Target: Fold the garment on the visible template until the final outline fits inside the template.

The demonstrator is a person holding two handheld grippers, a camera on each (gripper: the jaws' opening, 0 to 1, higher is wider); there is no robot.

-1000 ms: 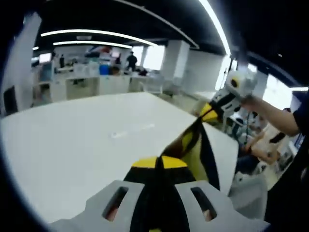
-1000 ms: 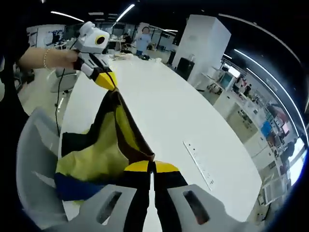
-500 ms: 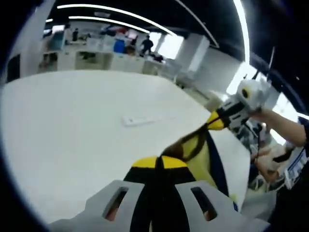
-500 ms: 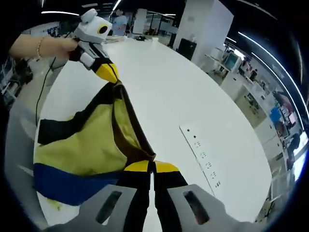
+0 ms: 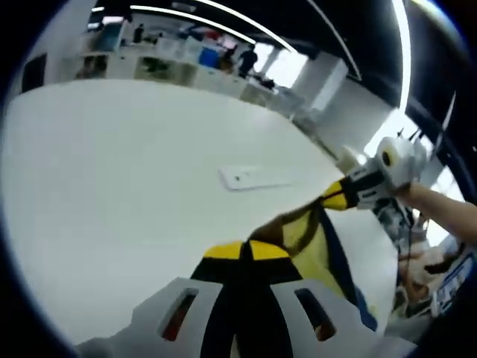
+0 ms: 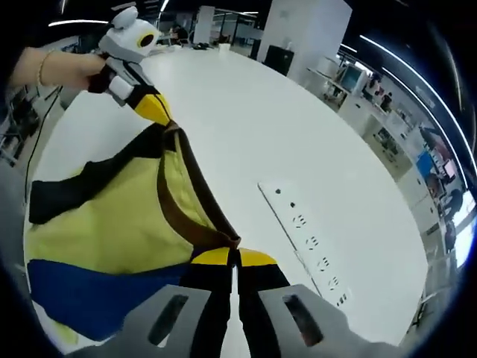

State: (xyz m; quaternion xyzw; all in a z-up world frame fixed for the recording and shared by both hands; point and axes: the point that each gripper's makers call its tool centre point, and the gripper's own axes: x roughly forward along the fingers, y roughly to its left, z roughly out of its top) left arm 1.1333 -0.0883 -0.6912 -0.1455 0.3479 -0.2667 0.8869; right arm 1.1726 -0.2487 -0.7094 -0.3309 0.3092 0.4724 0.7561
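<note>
Garment (image 6: 112, 224) hangs above the table (image 6: 246, 127), stretched between the left gripper (image 6: 156, 112) and right gripper (image 6: 234, 257), both closed on its brown collar edge. Better to keep the edge taut while lowering flat.

Big white table (image 5: 112, 171) spreads ahead of jaws, both views. White power strip (image 6: 305, 242) flat on it, just right of right tongs; same strip (image 5: 250, 177) ahead of left tongs. Office bkgd: white pillar (image 6: 302, 33), desks, ceiling light strips (image 5: 223, 11), ppl far off.
</note>
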